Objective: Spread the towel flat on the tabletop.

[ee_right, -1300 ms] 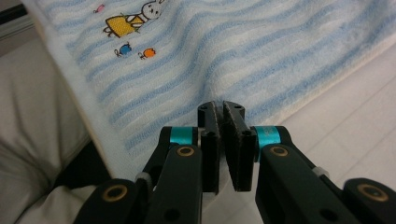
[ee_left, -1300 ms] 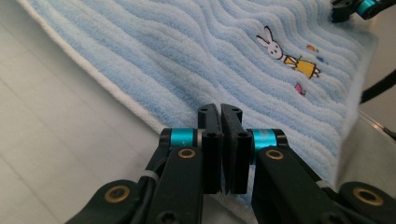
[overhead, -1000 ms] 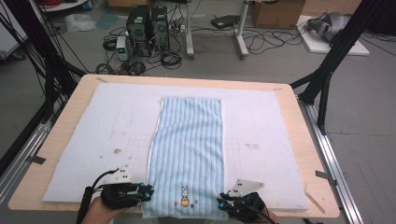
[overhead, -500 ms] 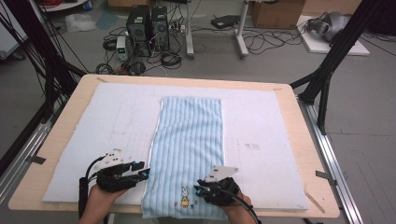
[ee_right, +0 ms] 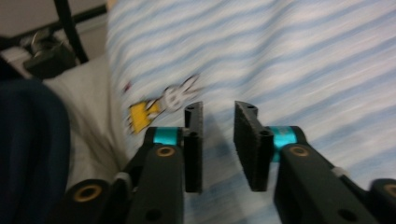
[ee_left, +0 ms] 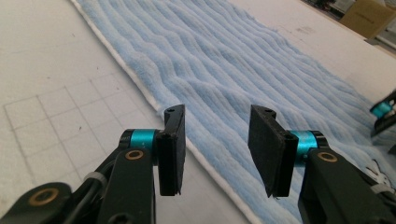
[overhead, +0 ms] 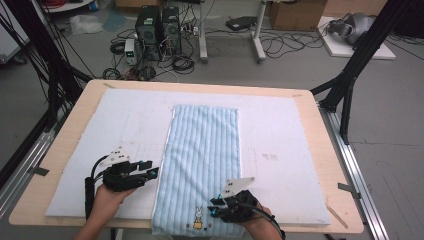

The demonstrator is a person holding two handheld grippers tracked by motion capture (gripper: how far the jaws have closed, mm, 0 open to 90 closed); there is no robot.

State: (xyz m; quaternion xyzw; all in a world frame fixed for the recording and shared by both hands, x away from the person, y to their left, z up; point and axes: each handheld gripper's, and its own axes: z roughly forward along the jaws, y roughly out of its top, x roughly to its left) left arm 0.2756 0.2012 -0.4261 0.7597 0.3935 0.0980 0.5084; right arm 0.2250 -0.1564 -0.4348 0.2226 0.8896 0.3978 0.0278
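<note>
White padded mat [overhead: 280, 140] on wooden table [overhead: 65, 150]; blue striped towel [overhead: 202, 150] flat at centre. Left gripper [overhead: 152, 171], 9 o'clock of towel's edge, jaws just opening, empty. Right gripper [overhead: 214, 210], 6 o'clock over rabbit emblem [overhead: 198, 218], jaws just opening, nothing gripped.

A towel [overhead: 202, 160] is lying lengthwise along the middle of a mat [overhead: 290, 150] covering the desk [overhead: 75, 125]. The left tongs [overhead: 150, 170] are sitting just left of the towel, the right tongs [overhead: 214, 207] over its near end.
</note>
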